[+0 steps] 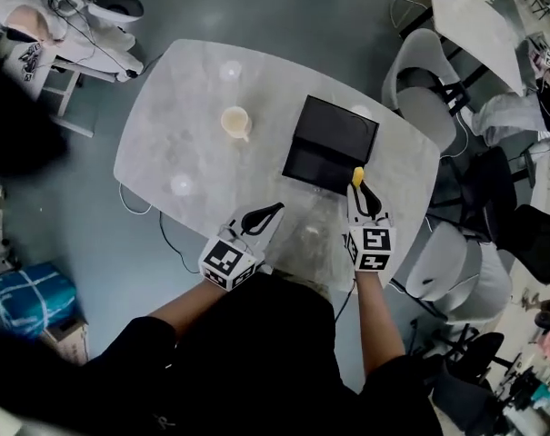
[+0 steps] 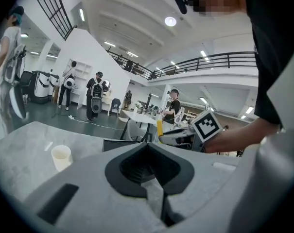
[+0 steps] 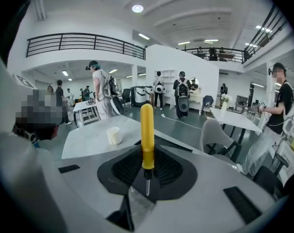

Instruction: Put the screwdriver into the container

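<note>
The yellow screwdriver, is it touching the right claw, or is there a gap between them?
Touching. The right gripper view shows the right claw closed on the screwdriver, its jaws pressing the yellow handle from both sides.

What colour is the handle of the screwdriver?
Yellow. The screwdriver handle shows best in the right gripper view.

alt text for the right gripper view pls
A yellow-handled screwdriver is gripped between the jaws, handle pointing away and metal tip toward the camera. Past it lies a pale table with a cup and the edge of a black container. People stand in a bright hall behind.
</note>
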